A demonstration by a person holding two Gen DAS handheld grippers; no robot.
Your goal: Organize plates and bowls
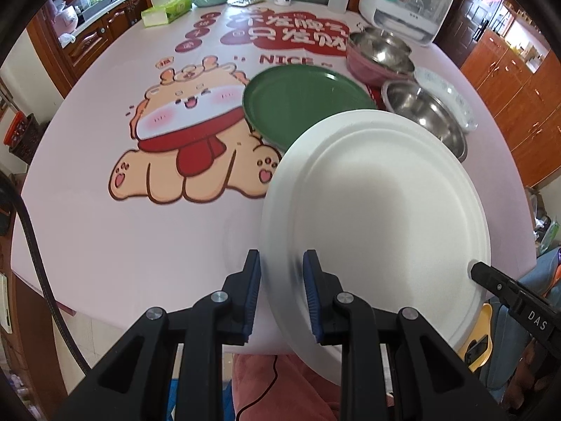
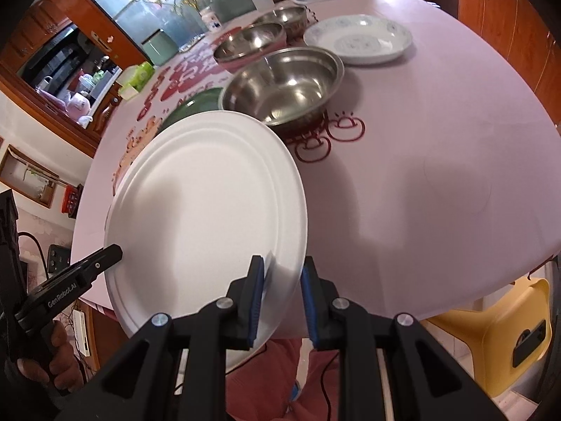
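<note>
At lower centre, both grippers, left gripper (image 1: 281, 291) and right gripper (image 2: 280, 298), straddle the lifted white plate (image 1: 378, 210) rim half-open, gripping unclear; green plate (image 1: 301, 101), bowls (image 2: 284, 84) remain unsorted.

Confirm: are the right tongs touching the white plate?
Cannot tell. Right wrist view shows the plate rim between the right tongs, but blur hides pad contact.
</note>
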